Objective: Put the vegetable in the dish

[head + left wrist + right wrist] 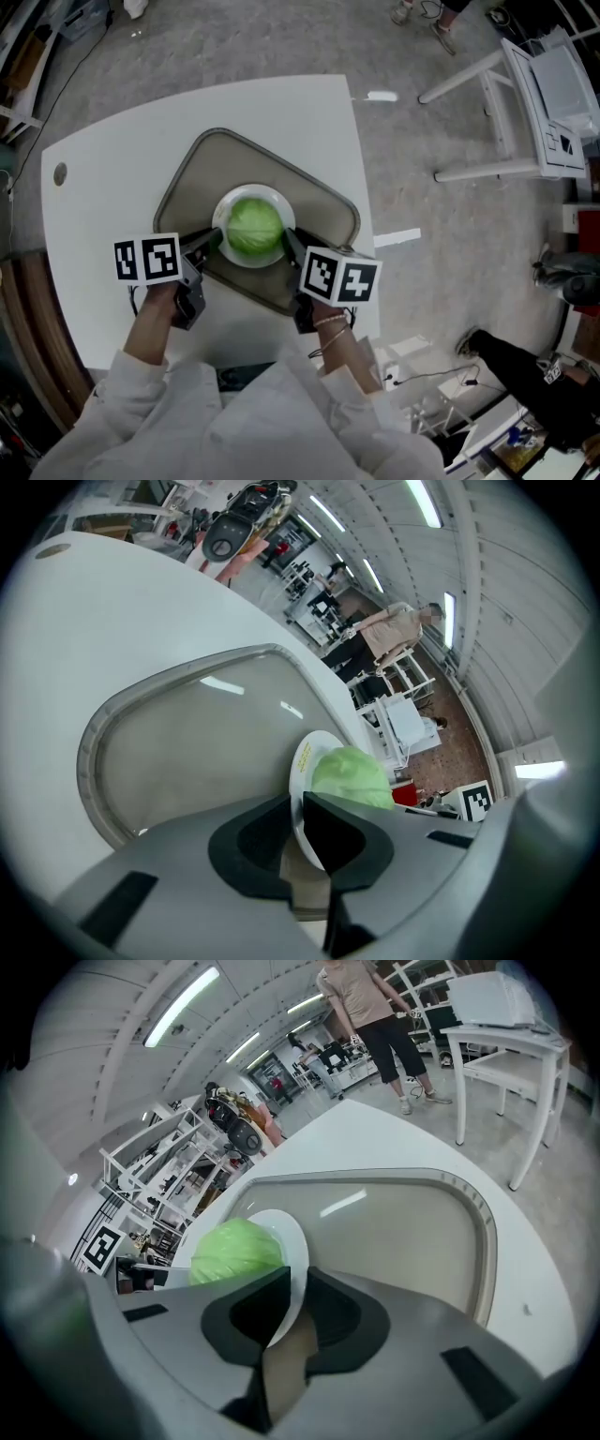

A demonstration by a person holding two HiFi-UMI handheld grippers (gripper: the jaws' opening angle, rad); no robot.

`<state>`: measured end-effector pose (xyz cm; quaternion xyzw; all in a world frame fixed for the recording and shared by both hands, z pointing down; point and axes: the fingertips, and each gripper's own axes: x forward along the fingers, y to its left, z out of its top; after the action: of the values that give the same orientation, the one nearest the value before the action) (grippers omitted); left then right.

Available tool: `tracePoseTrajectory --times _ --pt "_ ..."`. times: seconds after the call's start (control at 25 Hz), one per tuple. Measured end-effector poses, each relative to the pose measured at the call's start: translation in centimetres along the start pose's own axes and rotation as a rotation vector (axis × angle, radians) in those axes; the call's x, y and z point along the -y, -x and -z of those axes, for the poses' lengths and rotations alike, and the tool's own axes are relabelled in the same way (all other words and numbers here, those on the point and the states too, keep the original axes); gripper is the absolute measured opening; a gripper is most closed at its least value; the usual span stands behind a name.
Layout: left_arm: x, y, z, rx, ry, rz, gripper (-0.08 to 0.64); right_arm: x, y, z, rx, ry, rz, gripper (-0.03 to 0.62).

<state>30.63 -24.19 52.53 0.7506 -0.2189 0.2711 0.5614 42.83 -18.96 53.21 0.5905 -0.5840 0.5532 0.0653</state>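
A green round cabbage (pixel 253 228) lies on a small white dish (pixel 223 214), which sits over the grey tray (pixel 192 178) on the white table. My left gripper (pixel 214 240) is shut on the dish's left rim and my right gripper (pixel 289 244) is shut on its right rim. In the left gripper view the dish (pixel 302 759) runs edge-on between the jaws of the left gripper (pixel 298 804), with the cabbage (pixel 349 775) behind it. In the right gripper view the right gripper (pixel 294 1284) clamps the dish (pixel 284 1232), with the cabbage (pixel 234 1251) to its left over the tray (pixel 403 1227).
The white table (pixel 103 178) ends just right of the tray and close to my body. A white stand (pixel 525 103) is on the floor at the right. A person (pixel 366 1002) stands beyond the table; another in black (pixel 525 370) is low at the right.
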Motion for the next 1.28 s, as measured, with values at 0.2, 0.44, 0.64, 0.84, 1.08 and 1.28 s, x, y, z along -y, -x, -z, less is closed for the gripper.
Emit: tracePoseTrajectory --times 0.2,0.44,0.64,0.84,1.08,1.28 --pt "0.0 0.0 0.0 0.002 -0.009 -0.011 0.034 0.0 0.0 0.0 -0.008 0.03 0.0 0.048" --pt "-0.1 0.0 0.1 -0.004 -0.054 -0.04 0.035 -0.1 0.0 0.1 -0.017 0.068 0.027 0.049" --pt "0.3 0.0 0.2 -0.005 -0.098 -0.062 0.037 -0.2 0.4 0.0 -0.023 0.116 0.043 0.049" --pt "0.4 -0.1 0.4 -0.004 -0.153 -0.082 0.041 0.1 0.6 0.3 -0.029 0.191 0.073 0.054" --pt "0.3 0.2 0.7 0.01 -0.263 -0.15 0.054 -0.2 0.7 0.6 -0.013 0.296 0.111 0.054" --pt "-0.1 0.5 0.8 0.049 -0.338 -0.201 0.063 -0.3 0.8 1.1 0.01 0.324 0.113 0.054"
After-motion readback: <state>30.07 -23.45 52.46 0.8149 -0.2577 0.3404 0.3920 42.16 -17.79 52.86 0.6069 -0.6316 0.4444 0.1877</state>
